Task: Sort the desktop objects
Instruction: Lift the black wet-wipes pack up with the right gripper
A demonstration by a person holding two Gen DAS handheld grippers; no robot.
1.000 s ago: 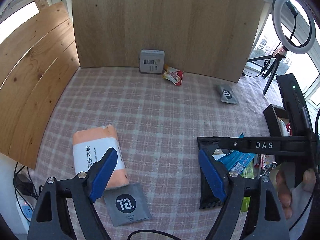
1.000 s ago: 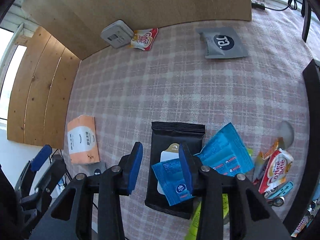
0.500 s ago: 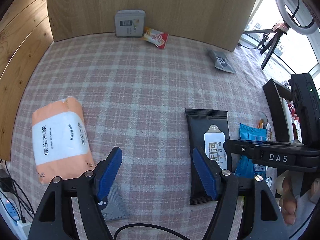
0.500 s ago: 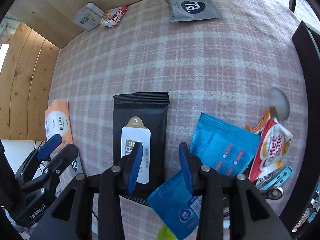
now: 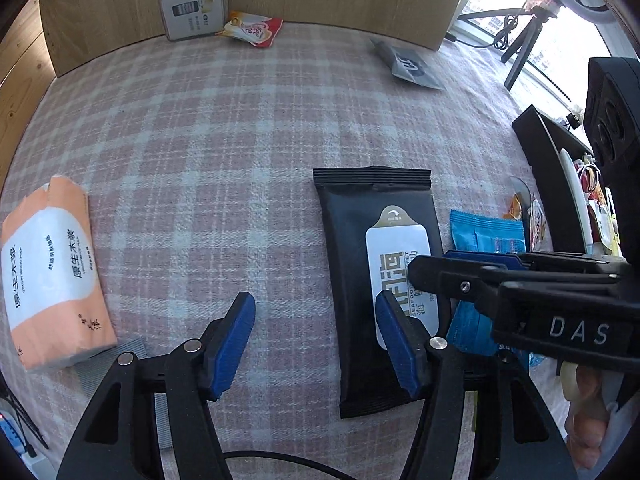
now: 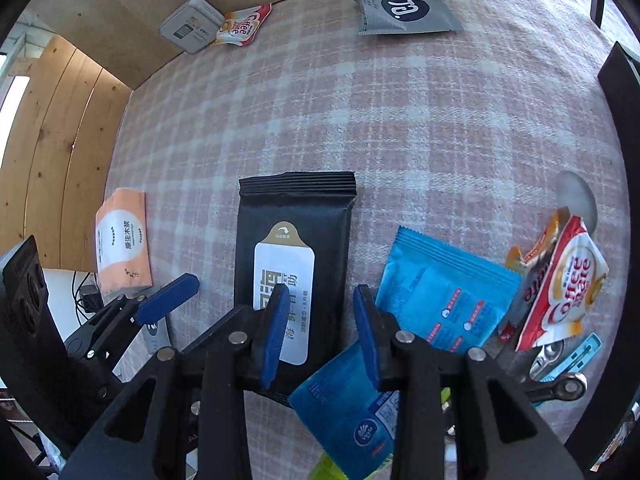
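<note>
A black wet-wipe pack with a white label lies flat on the checked cloth. My left gripper hangs low over its left edge, one pad above the label and the other above bare cloth; its jaws are closing and touch nothing. My right gripper straddles the pack's right edge with narrower, closing jaws, pads clear of the pack. A small blue sachet lies under its right finger. The left gripper's blue finger shows in the right wrist view.
An orange tissue pack lies at the left, over a grey sachet. A larger blue sachet and creamer sachets crowd the right beside a black box. A grey tin, creamer sachet and another grey sachet sit far back.
Both grippers have sunk toward the black pack and their jaws have narrowed. The left one has swung away from the orange tissue pack, rightward onto the pack's left edge.
</note>
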